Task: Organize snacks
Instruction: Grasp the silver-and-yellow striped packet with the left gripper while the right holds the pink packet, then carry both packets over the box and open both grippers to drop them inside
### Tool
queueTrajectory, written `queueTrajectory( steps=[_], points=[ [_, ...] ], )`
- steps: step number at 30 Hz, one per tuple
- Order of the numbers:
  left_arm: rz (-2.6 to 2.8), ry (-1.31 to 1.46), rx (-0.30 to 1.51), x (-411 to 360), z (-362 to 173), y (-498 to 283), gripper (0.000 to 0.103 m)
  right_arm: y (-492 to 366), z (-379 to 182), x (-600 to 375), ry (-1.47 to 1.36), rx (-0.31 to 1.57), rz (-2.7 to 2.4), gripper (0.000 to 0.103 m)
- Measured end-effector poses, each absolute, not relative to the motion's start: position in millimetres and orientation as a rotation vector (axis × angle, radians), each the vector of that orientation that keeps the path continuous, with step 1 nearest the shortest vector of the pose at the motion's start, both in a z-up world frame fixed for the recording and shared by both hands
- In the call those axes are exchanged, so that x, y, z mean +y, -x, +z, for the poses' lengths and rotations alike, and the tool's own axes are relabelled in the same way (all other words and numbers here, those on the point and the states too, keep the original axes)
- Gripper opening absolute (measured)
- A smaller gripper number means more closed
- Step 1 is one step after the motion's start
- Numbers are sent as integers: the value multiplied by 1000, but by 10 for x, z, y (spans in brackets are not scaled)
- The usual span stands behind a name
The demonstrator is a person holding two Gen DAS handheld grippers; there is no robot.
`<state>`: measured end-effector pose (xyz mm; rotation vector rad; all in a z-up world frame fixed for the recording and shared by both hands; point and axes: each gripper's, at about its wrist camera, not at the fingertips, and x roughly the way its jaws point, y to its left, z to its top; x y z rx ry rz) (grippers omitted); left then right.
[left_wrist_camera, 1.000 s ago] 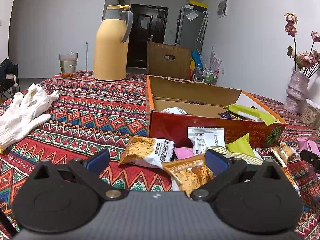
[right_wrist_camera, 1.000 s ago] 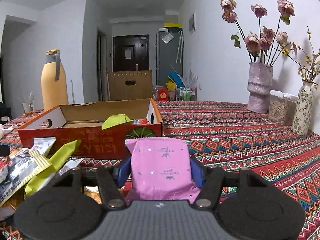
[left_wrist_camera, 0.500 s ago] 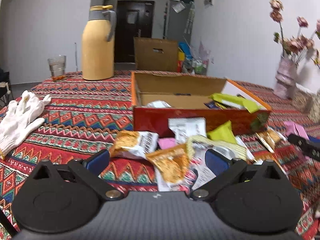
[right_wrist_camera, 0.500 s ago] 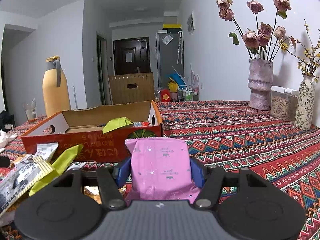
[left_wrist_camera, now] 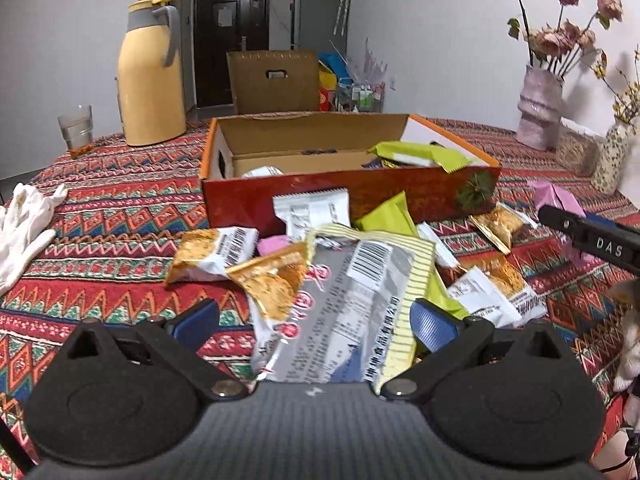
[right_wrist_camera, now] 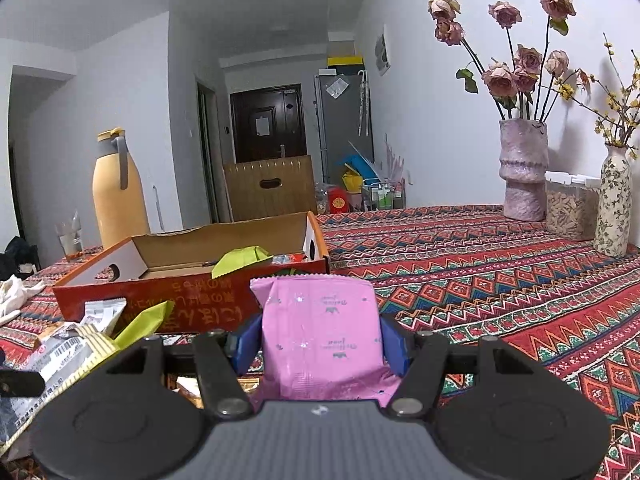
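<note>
Pink packet (right_wrist_camera: 320, 340) clamped in right gripper (right_wrist_camera: 320, 344), bottom hidden; left gripper (left_wrist_camera: 316, 320) apart.

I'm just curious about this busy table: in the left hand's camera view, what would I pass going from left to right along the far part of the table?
White glove → drinking glass → yellow thermos jug → open red snack box → pink vase of dried roses → speckled vase.

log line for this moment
left gripper: open, over snack pile | right gripper: shut on pink packet | box: part filled
</note>
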<state>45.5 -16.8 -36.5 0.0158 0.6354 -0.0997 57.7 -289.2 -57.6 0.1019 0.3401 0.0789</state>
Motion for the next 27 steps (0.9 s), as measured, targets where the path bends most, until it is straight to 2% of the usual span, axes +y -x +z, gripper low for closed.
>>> queueTrajectory(
  steps=[9, 11, 13, 20, 22, 24, 27],
  points=[
    [-88, 26, 676, -201, -486, -603, 102, -554, -575, -2918, -115, 325, 94, 61],
    [-93, 28, 679, -205, -496, -605, 96, -544, -577, -2930, -119, 321, 97, 61],
    [-99, 33, 687, -207, -501, -611, 81, -535, -577, -2938, -122, 316, 101, 61],
    [-92, 61, 689, -162, -498, -618, 59, -514, -580, -2948, -131, 305, 109, 61],
    [-96, 72, 688, -136, -488, -610, 44, -513, -576, -2943, -132, 304, 109, 61],
    [-98, 85, 688, -95, -475, -601, 39, -512, -577, -2943, -132, 304, 108, 61],
    [-94, 95, 680, -47, -455, -589, 38, -509, -577, -2944, -132, 304, 108, 61]
  ],
)
